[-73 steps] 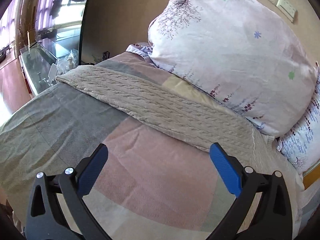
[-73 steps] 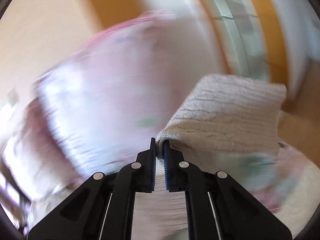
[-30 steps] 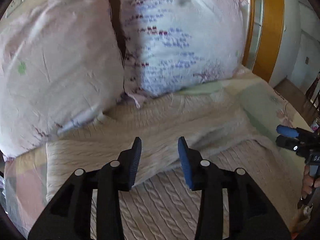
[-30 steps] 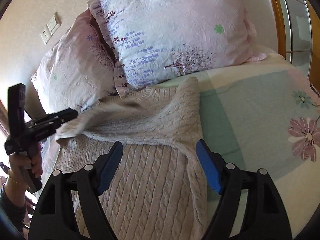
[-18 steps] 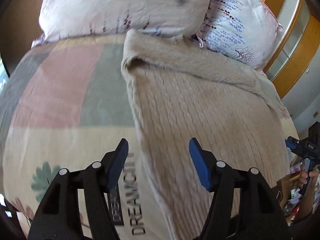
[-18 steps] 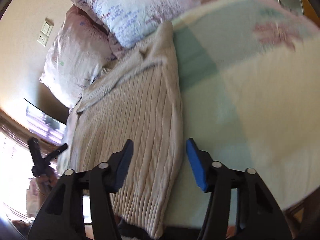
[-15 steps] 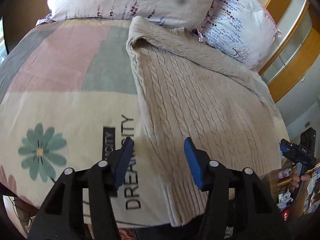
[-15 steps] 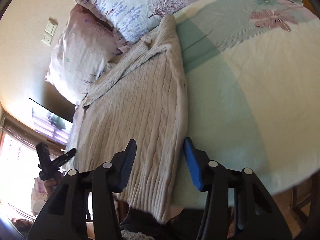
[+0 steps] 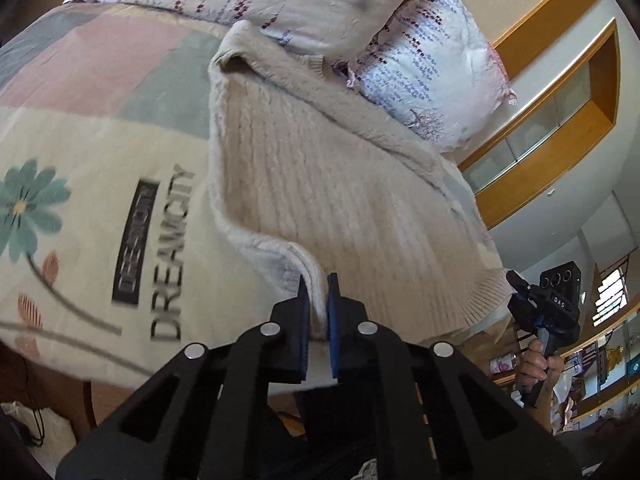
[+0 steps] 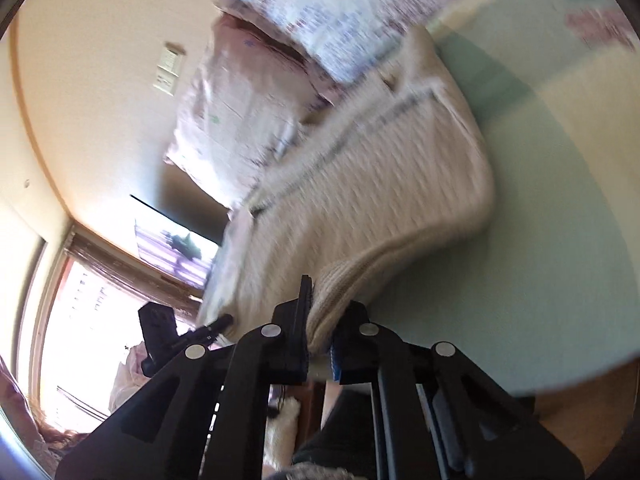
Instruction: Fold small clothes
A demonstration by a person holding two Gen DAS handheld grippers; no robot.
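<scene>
A: Left wrist view first. What has the left hand-held gripper (image 9: 318, 312) got?

B: Its blue pads are pressed onto the near left corner of the cable-knit sweater (image 9: 340, 184), right at the ribbed hem. That corner is lifted off the bedspread (image 9: 100, 152) and curls up into the jaws.

A: And the rest of the sweater?

B: It lies flat on the bed, long axis running away from the gripper towards the pillows (image 9: 424, 60). The hem is at the foot edge of the bed, the collar touches the pillows, and both sleeves are folded across the upper body.

A: Where is the other tool?

B: The right hand-held gripper (image 9: 520, 292) shows at the opposite hem corner, held in the person's right hand (image 9: 540, 364). From this view I can't tell how its jaws stand.

A: Does the right wrist view settle it?

B: Yes, though it is blurred. The right hand-held gripper (image 10: 320, 320) is pinching the sweater (image 10: 380, 200) at its ribbed corner, the knit bunched between the fingers and raised off the green part of the bedspread (image 10: 540, 220).

A: Anything else near the pillows (image 10: 248, 112)?

B: A wall switch (image 10: 170, 70) beside them, and the left hand-held gripper (image 10: 224, 320) at the far hem corner, towards the bright window (image 10: 80, 320).
</scene>
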